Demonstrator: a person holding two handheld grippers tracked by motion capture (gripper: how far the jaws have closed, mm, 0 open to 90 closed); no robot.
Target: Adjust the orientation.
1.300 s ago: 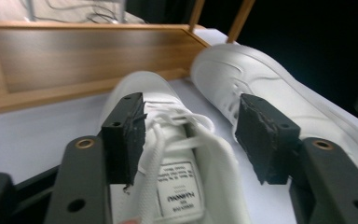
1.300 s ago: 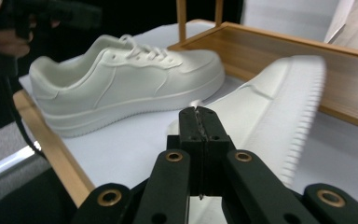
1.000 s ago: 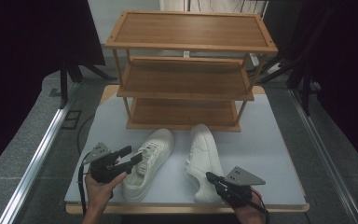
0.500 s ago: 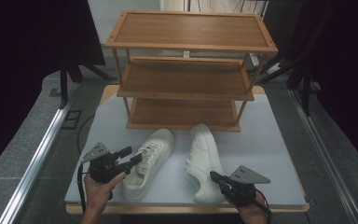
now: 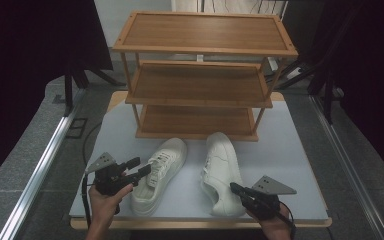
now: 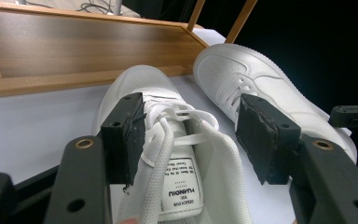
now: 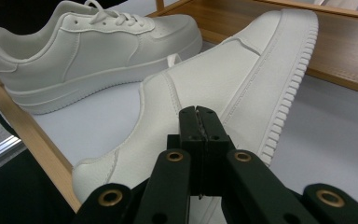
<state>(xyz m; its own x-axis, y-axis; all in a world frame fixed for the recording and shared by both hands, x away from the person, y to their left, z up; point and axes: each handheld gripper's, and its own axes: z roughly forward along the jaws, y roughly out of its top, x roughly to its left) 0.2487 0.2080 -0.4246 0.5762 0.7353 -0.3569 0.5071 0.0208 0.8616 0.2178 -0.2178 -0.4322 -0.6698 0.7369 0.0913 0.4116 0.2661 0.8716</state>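
High view: both shoes on table (image 5: 290, 150) before rack (image 5: 200, 100), shelves bare; nothing stowed yet.
Left gripper view: your left gripper (image 6: 191, 135) spread wide, straddling left shoe (image 6: 186, 186) laces, not clamped.
Right gripper view: your right gripper (image 7: 199, 122) clenched empty beside right shoe (image 7: 223, 79) heel.

lab/studio | black drapes (image 5: 35, 60), bare table (image 5: 300, 150), floor rail (image 5: 40, 170)

white lace-up sneakers (image 5: 162, 172): smooth matt leather-like uppers, woven cloth laces
three-tier brown shelf rack (image 5: 200, 80): grained wood, satin
pale table top (image 5: 290, 150): smooth, matt
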